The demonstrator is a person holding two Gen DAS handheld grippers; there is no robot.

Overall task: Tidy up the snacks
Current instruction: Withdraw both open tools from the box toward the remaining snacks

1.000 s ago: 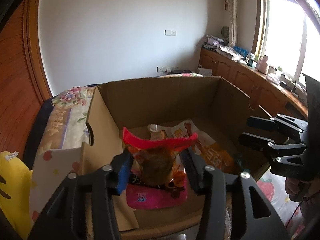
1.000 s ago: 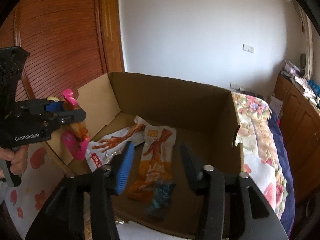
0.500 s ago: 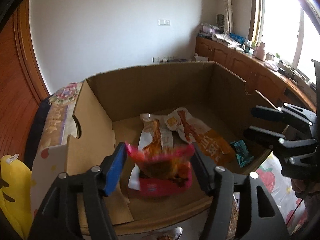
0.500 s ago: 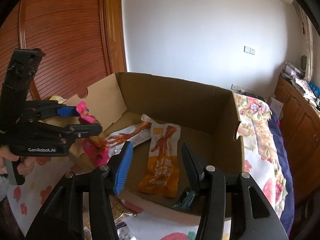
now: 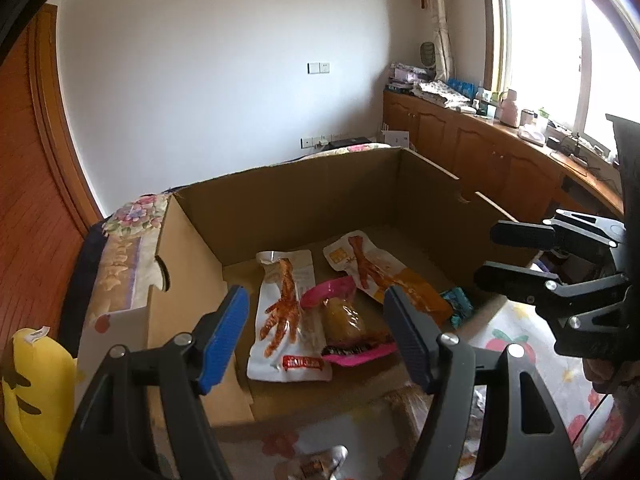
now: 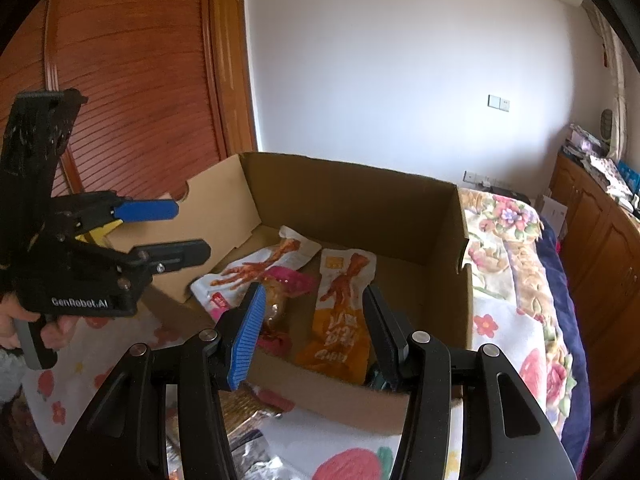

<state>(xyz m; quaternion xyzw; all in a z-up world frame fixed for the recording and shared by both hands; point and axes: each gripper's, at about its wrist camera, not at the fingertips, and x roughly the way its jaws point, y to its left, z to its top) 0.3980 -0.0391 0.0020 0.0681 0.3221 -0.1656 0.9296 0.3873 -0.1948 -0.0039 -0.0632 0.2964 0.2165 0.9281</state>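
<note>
An open cardboard box [image 5: 320, 188] [image 6: 352, 208] holds a white chicken-foot packet [image 5: 286, 320] [image 6: 240, 276], an orange chicken-foot packet [image 5: 376, 272] [image 6: 340, 320] and a small teal packet [image 5: 458, 306]. A pink snack packet [image 5: 348, 328] [image 6: 288, 284] lies across the white one, free of any finger. My left gripper [image 5: 315, 294] [image 6: 192, 230] hovers above the box's near left corner, open and empty. My right gripper [image 6: 314, 290] [image 5: 486, 255] hangs over the near right rim, also open with nothing between its fingers.
Loose snack packets [image 6: 240, 408] [image 5: 316, 464] lie on the flowered cloth in front of the box. A yellow plush [image 5: 28, 380] sits at the left. A flowered bed cover [image 6: 512, 260] runs behind and right of the box. A person's hand [image 6: 16, 320] grips the left handle.
The left gripper opened and the pink packet dropped from its fingers into the box. Both grippers drew back from the box, so more of the cloth in front shows.
</note>
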